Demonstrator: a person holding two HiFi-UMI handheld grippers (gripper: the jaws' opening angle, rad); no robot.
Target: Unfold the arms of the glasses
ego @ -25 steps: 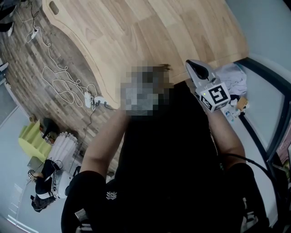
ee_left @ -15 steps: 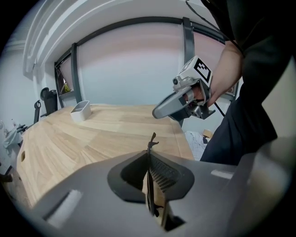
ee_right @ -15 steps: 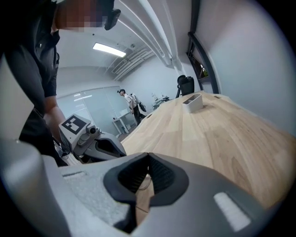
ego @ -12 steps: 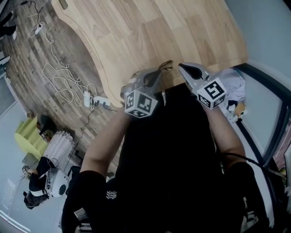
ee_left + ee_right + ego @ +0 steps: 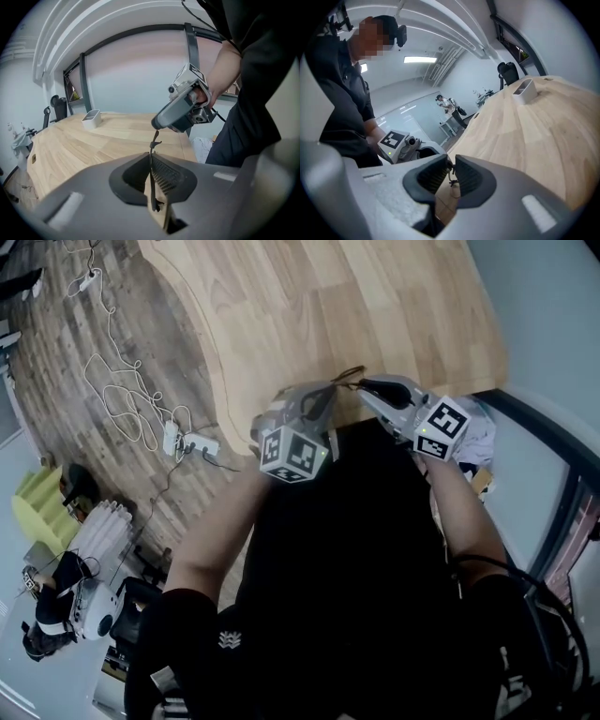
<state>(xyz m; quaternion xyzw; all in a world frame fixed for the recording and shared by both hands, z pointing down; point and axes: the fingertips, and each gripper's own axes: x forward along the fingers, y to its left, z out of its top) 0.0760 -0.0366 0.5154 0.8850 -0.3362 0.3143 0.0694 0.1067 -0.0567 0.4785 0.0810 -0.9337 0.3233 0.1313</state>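
At the near edge of the wooden table, just in front of the person's body, the glasses hang in the air between the two grippers. The left gripper is clamped on them: in its own view the pads are pressed together on a thin dark part of the frame, which runs upright through the jaws and sticks out past their tips. The right gripper points across from the right and meets the glasses tip to tip with the left one. Its jaws are opening, a narrow gap shows between the pads, and a thin dark piece of the glasses stands in that gap. Half a second ago the right gripper's tips were a little to the right of the glasses, clear of them; now they have closed in around that piece. A second ago it stood further right, pointing up the table. The left gripper and the glasses sit slightly higher than half a second ago. A small white container stands far off on the table.
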